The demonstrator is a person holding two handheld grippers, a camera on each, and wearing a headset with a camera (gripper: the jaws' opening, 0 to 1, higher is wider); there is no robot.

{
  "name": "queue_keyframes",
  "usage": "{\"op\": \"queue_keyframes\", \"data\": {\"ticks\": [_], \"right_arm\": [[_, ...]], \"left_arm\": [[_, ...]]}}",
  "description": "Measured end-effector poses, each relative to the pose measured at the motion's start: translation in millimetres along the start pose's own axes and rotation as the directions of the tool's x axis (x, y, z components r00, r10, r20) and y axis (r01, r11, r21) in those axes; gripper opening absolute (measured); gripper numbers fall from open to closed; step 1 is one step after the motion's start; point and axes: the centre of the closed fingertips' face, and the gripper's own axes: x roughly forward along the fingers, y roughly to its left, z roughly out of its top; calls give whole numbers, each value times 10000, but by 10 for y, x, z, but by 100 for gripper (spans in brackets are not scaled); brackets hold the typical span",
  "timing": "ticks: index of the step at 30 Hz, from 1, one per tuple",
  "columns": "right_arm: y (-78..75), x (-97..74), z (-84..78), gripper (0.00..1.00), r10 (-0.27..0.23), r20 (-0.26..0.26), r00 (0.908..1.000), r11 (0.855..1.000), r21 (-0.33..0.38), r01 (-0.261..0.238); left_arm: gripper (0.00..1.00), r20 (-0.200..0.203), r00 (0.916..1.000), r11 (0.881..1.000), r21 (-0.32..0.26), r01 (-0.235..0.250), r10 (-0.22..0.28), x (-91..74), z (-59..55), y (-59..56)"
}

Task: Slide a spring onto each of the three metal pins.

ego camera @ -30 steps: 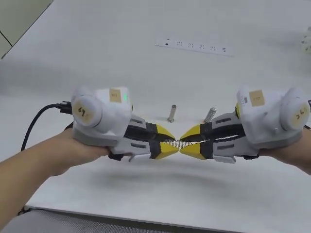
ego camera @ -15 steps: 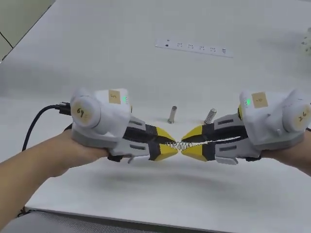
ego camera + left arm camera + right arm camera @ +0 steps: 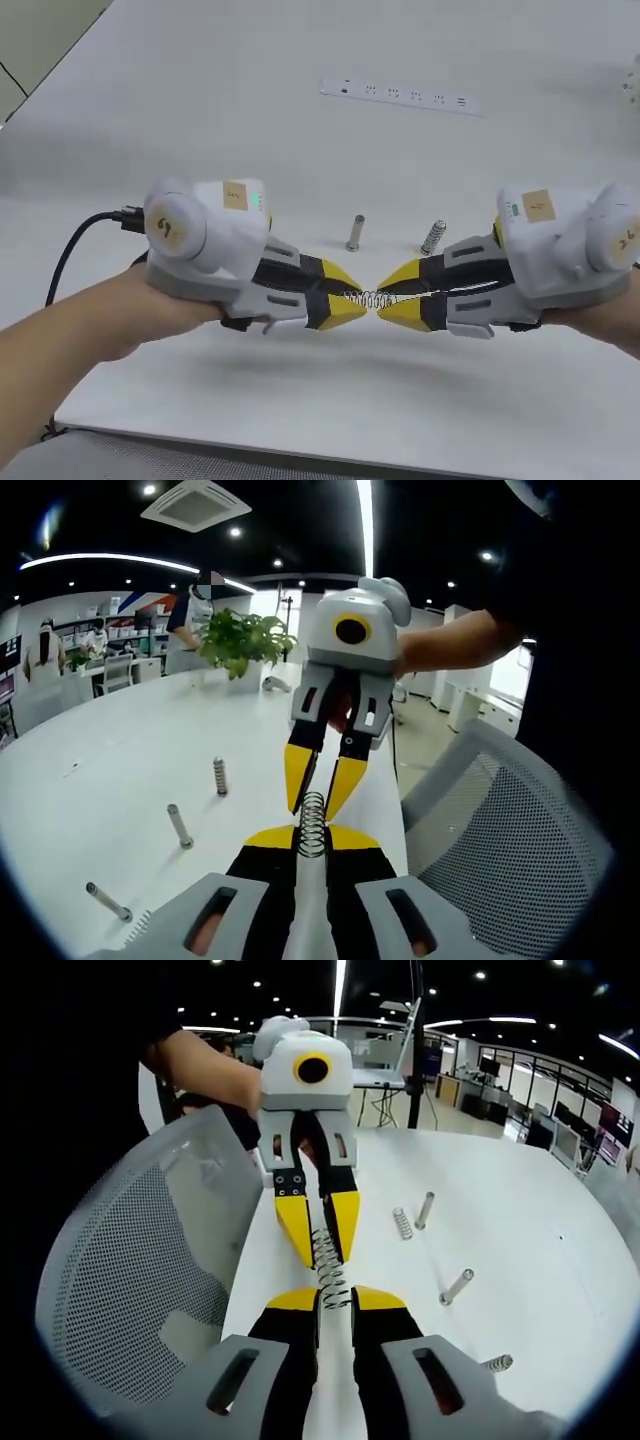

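Clamping thin steel coil spring (image 3: 370,297) from both ends: left gripper (image 3: 356,299) and right gripper (image 3: 384,296) closed on it; spring ends hidden between yellow fingertips (image 3: 338,310).

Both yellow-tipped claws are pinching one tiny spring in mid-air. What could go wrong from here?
The spring is clamped at both ends by the left gripper and right gripper; pulling apart might stretch it. If one end slips, it could flick away, and the edge of the table is close, so it might land on the floor.
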Motion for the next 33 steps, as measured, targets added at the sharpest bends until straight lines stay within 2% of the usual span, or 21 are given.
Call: {"op": "queue_keyframes", "data": {"ticks": [13, 23, 28, 33], "right_arm": [[5, -6, -17, 9, -40, 20, 10000, 9997, 260, 39], [19, -24, 31, 8, -131, 252, 9996, 9992, 377, 122], [28, -27, 44, 8, -110, 137, 9998, 9997, 201, 107], [2, -63, 122, 8, -174, 309, 9994, 9997, 175, 169]], "left_arm": [[2, 19, 10000, 9999, -103, 0, 0, -11, -11, 4], [2, 121, 9999, 9995, -319, -43, 47, -22, -37, 16], [2, 45, 10000, 9994, -329, -60, 61, -19, -59, 13], [2, -47, 9998, 9991, -369, -218, 216, -25, -87, 52]]}}
